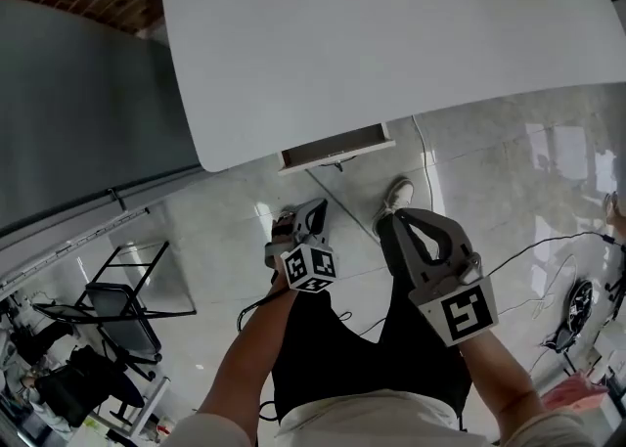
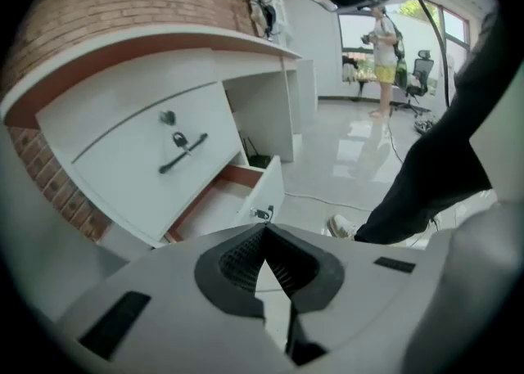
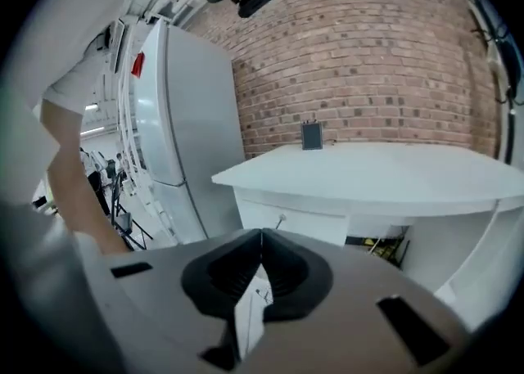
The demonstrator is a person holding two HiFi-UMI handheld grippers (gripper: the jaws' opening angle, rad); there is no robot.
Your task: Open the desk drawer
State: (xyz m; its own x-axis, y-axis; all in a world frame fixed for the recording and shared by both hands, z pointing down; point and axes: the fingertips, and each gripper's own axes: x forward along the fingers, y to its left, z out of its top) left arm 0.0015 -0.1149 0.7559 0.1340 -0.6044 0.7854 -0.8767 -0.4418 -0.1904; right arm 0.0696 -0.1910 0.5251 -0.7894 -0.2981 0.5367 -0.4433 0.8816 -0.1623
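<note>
The white desk (image 1: 391,34) fills the top of the head view. One drawer (image 1: 337,150) stands pulled out from under its front edge. In the left gripper view that open drawer (image 2: 264,191) is the lower one, its inside bare, with a small lock on its front. Above it a closed drawer carries a dark bar handle (image 2: 182,152). My left gripper (image 1: 315,206) hangs below the drawer, apart from it, shut with nothing in it (image 2: 264,231). My right gripper (image 1: 404,217) is beside it, also shut and holding nothing (image 3: 260,238). The desk top (image 3: 368,172) lies ahead of the right gripper.
A person's dark trousers and white shoe (image 1: 396,193) stand on the glossy tile floor below the desk. Black cables (image 1: 548,245) run across the floor at right. A folding chair frame (image 1: 117,303) is at lower left. A tall white cabinet (image 3: 176,119) stands left of the desk, a brick wall (image 3: 360,61) behind.
</note>
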